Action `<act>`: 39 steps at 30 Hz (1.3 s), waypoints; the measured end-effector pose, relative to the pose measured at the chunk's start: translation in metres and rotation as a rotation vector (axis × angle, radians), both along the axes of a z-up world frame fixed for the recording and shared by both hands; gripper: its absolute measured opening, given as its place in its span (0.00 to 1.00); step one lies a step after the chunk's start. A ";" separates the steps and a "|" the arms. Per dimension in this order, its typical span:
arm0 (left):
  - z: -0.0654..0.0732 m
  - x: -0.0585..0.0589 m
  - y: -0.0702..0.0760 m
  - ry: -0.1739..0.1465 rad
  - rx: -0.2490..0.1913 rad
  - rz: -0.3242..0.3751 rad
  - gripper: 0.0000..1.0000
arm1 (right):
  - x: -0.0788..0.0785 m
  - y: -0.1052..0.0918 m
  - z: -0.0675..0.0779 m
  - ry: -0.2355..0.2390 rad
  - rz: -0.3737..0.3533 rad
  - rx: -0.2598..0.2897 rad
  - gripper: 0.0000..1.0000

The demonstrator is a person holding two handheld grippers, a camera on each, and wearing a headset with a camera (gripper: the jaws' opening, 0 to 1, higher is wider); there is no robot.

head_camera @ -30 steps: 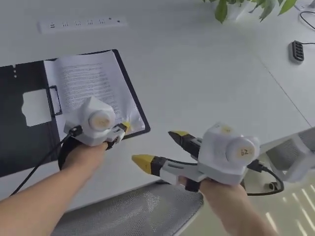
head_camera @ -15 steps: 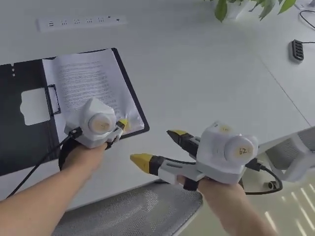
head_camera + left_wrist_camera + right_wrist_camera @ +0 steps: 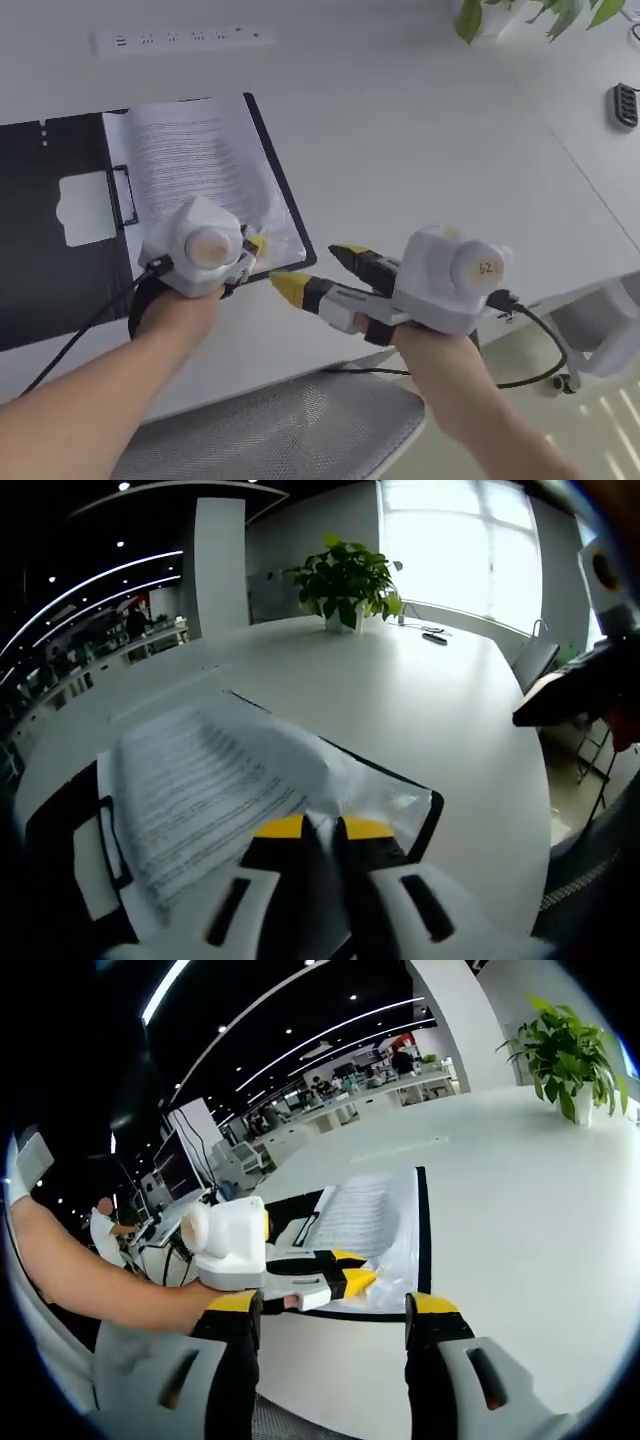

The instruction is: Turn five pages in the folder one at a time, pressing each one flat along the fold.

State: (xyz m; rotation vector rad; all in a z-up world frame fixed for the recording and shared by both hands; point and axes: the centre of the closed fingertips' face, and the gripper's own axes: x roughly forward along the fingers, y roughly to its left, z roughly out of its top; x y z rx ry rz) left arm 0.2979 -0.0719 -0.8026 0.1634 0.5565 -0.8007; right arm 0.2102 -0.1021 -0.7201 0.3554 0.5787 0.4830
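At the folder (image 3: 40, 270)'s near right corner, left gripper (image 3: 255, 246) pinches the top page (image 3: 200, 165) — fold (image 3: 108, 150) lies leftward; right gripper (image 3: 318, 270) gapes alongside.

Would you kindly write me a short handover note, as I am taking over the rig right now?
Left claw: shut on the near right corner of the top page.
Right claw: open, holding nothing, hovering by the table edge just off that corner.
Folder: lies open on the white table; its left half shows bare black cover, with no turned pages on it.
Done: apparently no page turned yet.
Left: turn all five pages, pressing each flat along the fold.
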 end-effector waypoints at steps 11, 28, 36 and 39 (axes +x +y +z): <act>0.000 0.002 0.000 -0.001 -0.005 -0.011 0.04 | 0.041 -0.007 -0.031 0.108 -0.087 0.152 0.46; -0.002 0.005 -0.001 0.015 -0.031 0.010 0.04 | 0.091 0.009 -0.060 0.194 -0.074 0.215 0.33; -0.003 0.006 0.000 0.022 -0.043 0.015 0.04 | 0.088 0.012 -0.066 0.229 -0.075 0.270 0.19; -0.003 0.006 0.000 0.024 -0.046 0.016 0.05 | 0.086 0.009 -0.068 0.243 -0.082 0.271 0.10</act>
